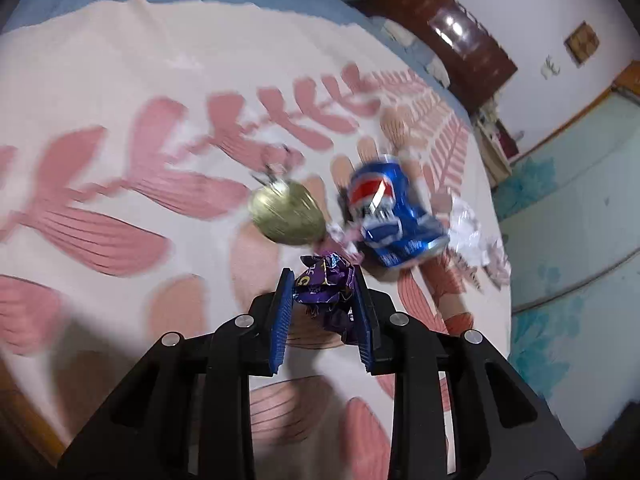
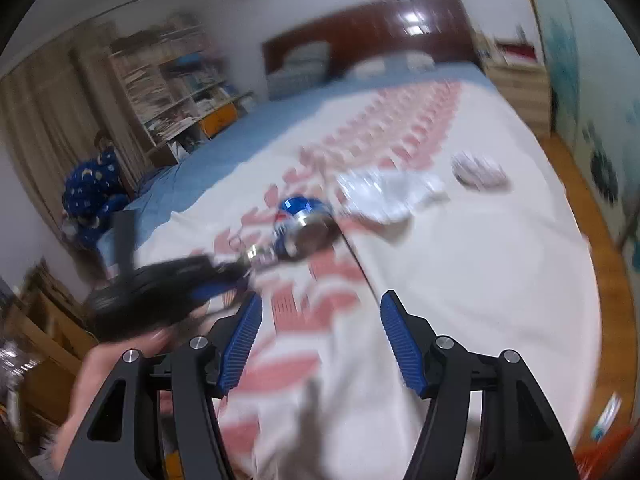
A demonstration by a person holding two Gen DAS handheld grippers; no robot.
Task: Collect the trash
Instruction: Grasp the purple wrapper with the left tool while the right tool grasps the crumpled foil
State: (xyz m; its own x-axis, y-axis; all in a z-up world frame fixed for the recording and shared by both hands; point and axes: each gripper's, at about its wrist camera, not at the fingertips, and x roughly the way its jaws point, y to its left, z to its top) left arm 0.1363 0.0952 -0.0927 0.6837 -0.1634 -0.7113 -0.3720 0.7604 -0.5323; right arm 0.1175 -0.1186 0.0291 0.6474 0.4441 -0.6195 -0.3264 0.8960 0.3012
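Observation:
My left gripper (image 1: pixel 323 276) is shut on a crumpled purple wrapper (image 1: pixel 326 292), held above the bed. Just beyond it lie a gold egg-shaped thing (image 1: pixel 286 214), a crushed blue Pepsi can (image 1: pixel 390 216) and crumpled clear plastic (image 1: pixel 472 232). My right gripper (image 2: pixel 320 304) is open and empty over the white and pink bedspread (image 2: pixel 460 264). Ahead of it the Pepsi can (image 2: pixel 304 222) lies on its side, with clear plastic (image 2: pixel 384 194) and a small crumpled wrapper (image 2: pixel 478 172) farther off. The left gripper (image 2: pixel 176 280) shows blurred at the left.
A dark wooden headboard (image 2: pixel 372 28) and pillows stand at the far end of the bed. Bookshelves (image 2: pixel 172 80) are at the left. A blue patterned bundle (image 2: pixel 94 192) sits beside the bed. Wooden floor (image 2: pixel 600 240) and a turquoise wall (image 1: pixel 580 200) lie to the right.

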